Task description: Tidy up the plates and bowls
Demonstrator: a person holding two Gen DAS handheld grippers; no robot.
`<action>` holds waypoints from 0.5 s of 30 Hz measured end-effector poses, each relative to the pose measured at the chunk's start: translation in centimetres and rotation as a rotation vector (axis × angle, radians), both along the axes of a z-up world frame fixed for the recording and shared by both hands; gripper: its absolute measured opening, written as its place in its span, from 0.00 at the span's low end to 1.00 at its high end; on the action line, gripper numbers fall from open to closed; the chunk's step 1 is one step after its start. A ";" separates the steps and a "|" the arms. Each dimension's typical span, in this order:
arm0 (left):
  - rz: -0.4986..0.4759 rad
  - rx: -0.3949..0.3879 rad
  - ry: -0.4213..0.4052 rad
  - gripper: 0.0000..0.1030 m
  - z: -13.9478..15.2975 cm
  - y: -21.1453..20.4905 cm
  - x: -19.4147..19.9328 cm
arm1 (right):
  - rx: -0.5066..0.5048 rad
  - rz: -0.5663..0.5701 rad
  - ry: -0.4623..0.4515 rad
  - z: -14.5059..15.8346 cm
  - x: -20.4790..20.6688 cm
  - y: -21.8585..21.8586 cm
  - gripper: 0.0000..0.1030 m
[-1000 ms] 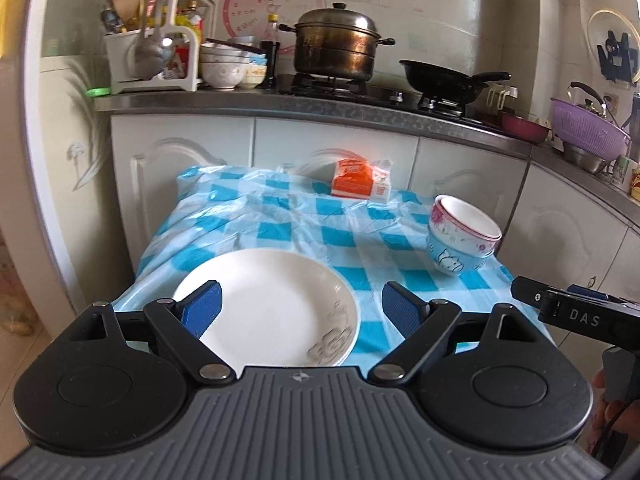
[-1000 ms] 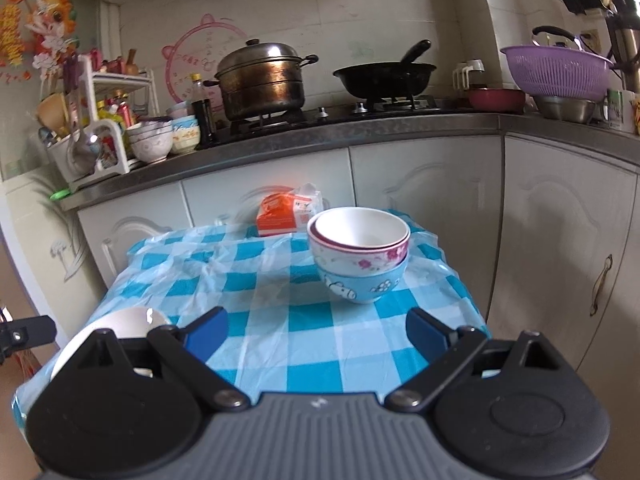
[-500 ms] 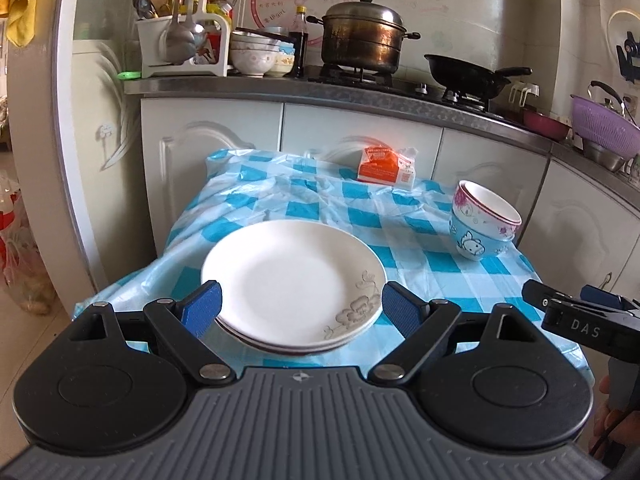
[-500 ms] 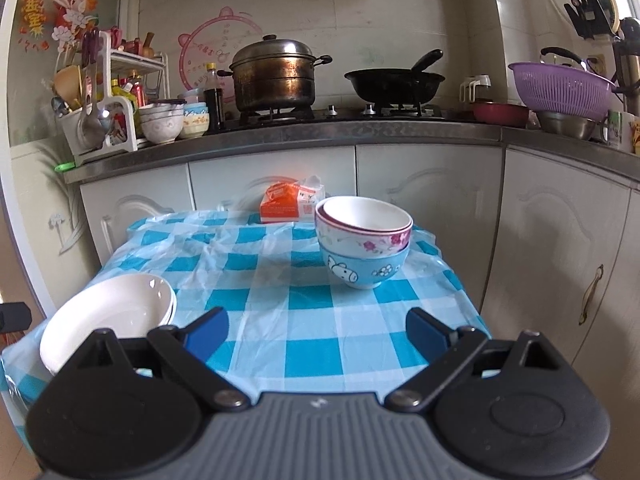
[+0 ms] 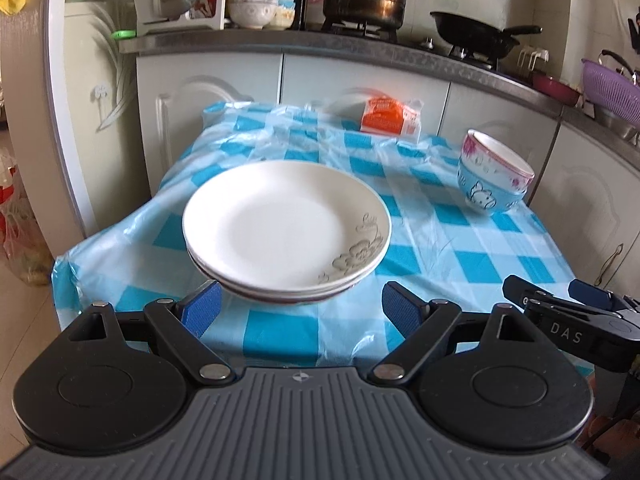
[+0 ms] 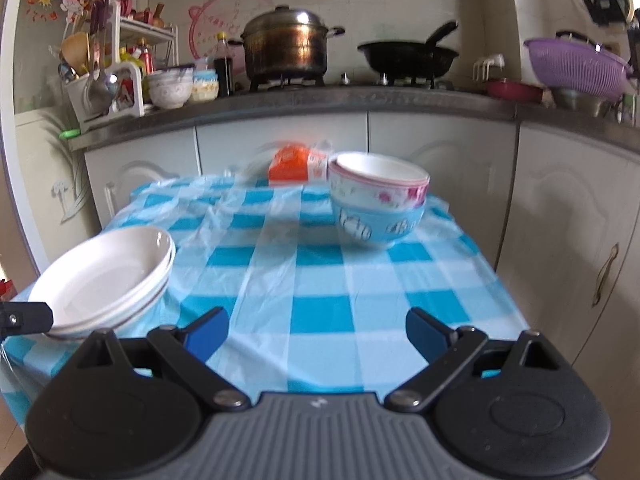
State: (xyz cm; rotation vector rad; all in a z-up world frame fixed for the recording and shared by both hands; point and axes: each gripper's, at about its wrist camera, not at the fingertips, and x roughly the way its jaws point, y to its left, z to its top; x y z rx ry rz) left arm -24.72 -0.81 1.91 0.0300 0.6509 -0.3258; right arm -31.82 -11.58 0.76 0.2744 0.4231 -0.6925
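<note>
A stack of white plates (image 5: 286,232) with a grey flower print sits near the front left of the blue-checked table (image 5: 472,256); it also shows in the right wrist view (image 6: 108,276). Two stacked bowls, pink-flowered on blue (image 5: 494,178), stand at the right; they also show in the right wrist view (image 6: 380,200). My left gripper (image 5: 301,310) is open and empty, just in front of the plates. My right gripper (image 6: 317,334) is open and empty, over the table's front edge, and shows in the left wrist view (image 5: 576,312).
An orange carton (image 5: 390,116) lies at the table's far edge. Behind is a counter (image 6: 360,100) with a steel pot (image 6: 286,50), a black wok (image 6: 408,56), a utensil rack (image 6: 104,88), bowls and a purple colander (image 6: 576,64). White cabinets stand at the right.
Both grippers have drawn back and lower from the table. The plates and bowls now sit farther ahead in view. Both grippers stay open; the dishes have not moved.
</note>
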 end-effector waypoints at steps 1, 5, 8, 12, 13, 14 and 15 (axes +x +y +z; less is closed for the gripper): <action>0.002 0.004 0.003 1.00 -0.2 -0.1 0.0 | 0.012 0.001 0.004 -0.3 0.0 -0.1 0.92; 0.018 0.014 0.007 1.00 -0.9 -0.2 0.4 | 0.023 0.000 0.012 -0.9 0.2 -0.2 0.92; 0.028 0.017 0.017 1.00 -1.2 -0.1 0.6 | 0.028 0.004 0.018 -1.1 0.4 -0.2 0.92; 0.028 0.020 0.025 1.00 -1.7 -0.2 0.7 | 0.019 0.015 0.023 -1.3 0.5 -0.1 0.92; 0.028 0.018 0.027 1.00 -1.7 -0.2 0.7 | 0.016 0.017 0.023 -1.3 0.4 -0.1 0.92; 0.030 0.018 0.028 1.00 -1.8 -0.2 0.8 | 0.014 0.017 0.021 -1.3 0.4 -0.2 0.92; 0.032 0.018 0.028 1.00 -1.8 -0.3 0.9 | 0.013 0.017 0.021 -1.3 0.4 -0.2 0.92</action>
